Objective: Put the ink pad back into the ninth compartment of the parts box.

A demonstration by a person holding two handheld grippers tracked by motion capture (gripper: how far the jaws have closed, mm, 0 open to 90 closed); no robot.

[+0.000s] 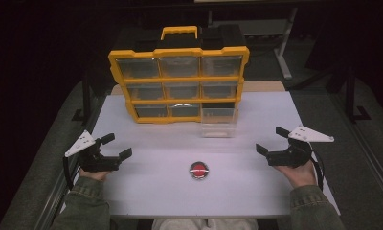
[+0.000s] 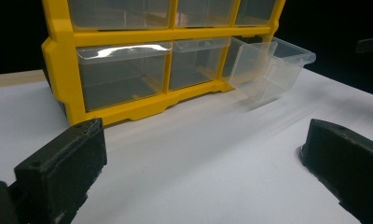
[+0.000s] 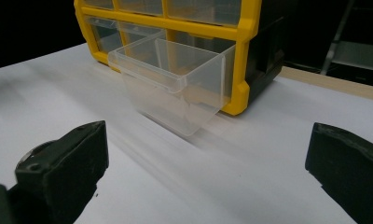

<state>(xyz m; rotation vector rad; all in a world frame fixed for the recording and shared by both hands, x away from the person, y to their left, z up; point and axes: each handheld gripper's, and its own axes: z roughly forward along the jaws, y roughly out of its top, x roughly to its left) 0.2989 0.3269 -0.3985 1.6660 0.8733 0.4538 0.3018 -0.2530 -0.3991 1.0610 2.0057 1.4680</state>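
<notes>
High view: the left gripper (image 1: 118, 146) and right gripper (image 1: 271, 140) rest wide apart at the near table (image 1: 146, 187) edges, jaws spread, holding nothing. The clear drawer (image 1: 219, 122) juts from the yellow organizer's (image 1: 180, 79) bottom-right slot; a round red object (image 1: 198, 170), perhaps a cap, lies near-centre.

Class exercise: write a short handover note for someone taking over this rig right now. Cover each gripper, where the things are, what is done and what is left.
Left gripper: open, holding nothing, at the table's left edge.
Right gripper: open, holding nothing, at the right edge.
Yellow drawer organiser stands at the back of the white table. Its bottom-right clear drawer is pulled out toward the person and looks empty.
Small round red object lies loose on the table, front centre, between the grippers.
Done: drawer opened.
Left, probably: put the red object in the drawer, then push it shut.
</notes>
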